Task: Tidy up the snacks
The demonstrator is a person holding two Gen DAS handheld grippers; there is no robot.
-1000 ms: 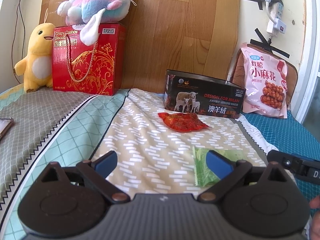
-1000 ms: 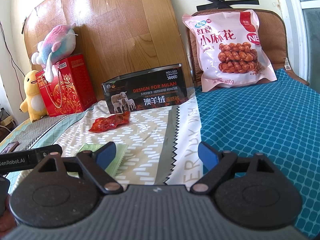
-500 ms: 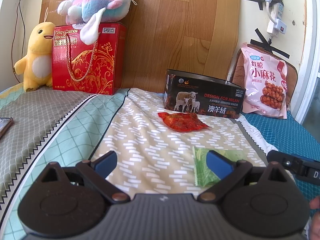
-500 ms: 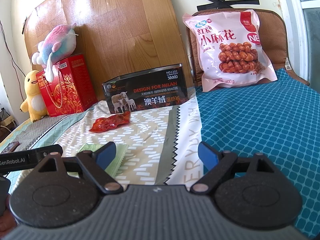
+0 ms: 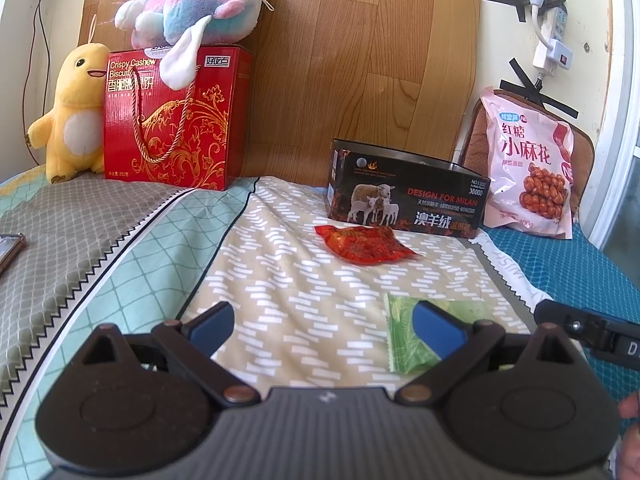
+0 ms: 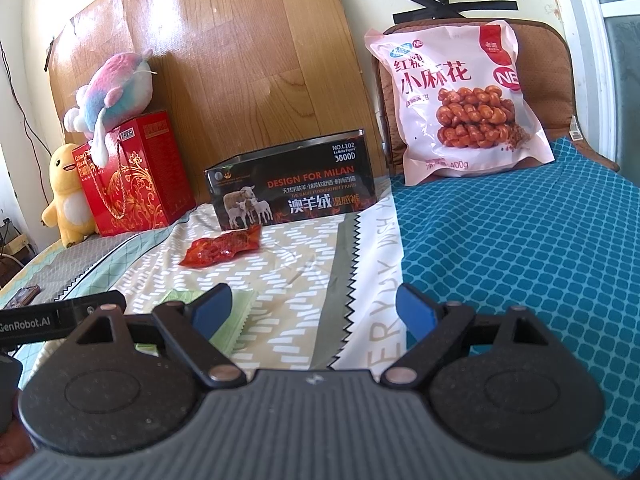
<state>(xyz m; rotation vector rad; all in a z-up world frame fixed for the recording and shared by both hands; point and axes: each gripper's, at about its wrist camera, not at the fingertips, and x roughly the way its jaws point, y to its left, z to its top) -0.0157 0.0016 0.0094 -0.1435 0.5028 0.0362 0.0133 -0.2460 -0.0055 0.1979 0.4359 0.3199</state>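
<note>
A red snack packet (image 5: 366, 244) lies on the patterned bed sheet in front of an open black box (image 5: 404, 194); it shows in the right wrist view too (image 6: 222, 250), with the box (image 6: 292, 184) behind it. A green snack packet (image 5: 416, 340) lies close in front, partly behind my left gripper's right finger; it also shows in the right wrist view (image 6: 234, 318). A big pink bag of fried twists (image 6: 460, 100) leans on a brown cushion. My left gripper (image 5: 324, 322) is open and empty. My right gripper (image 6: 314, 308) is open and empty, over the sheet.
A red biscuit gift box (image 5: 176, 120) stands at the back left with a pink-blue plush (image 5: 192, 20) on top and a yellow plush (image 5: 72, 112) beside it. A wooden headboard (image 5: 340, 60) runs behind. A phone (image 5: 10, 250) lies at the far left. A teal blanket (image 6: 520, 260) covers the right.
Both views have shifted very slightly; the objects lie where they were. Both grippers remain open.
</note>
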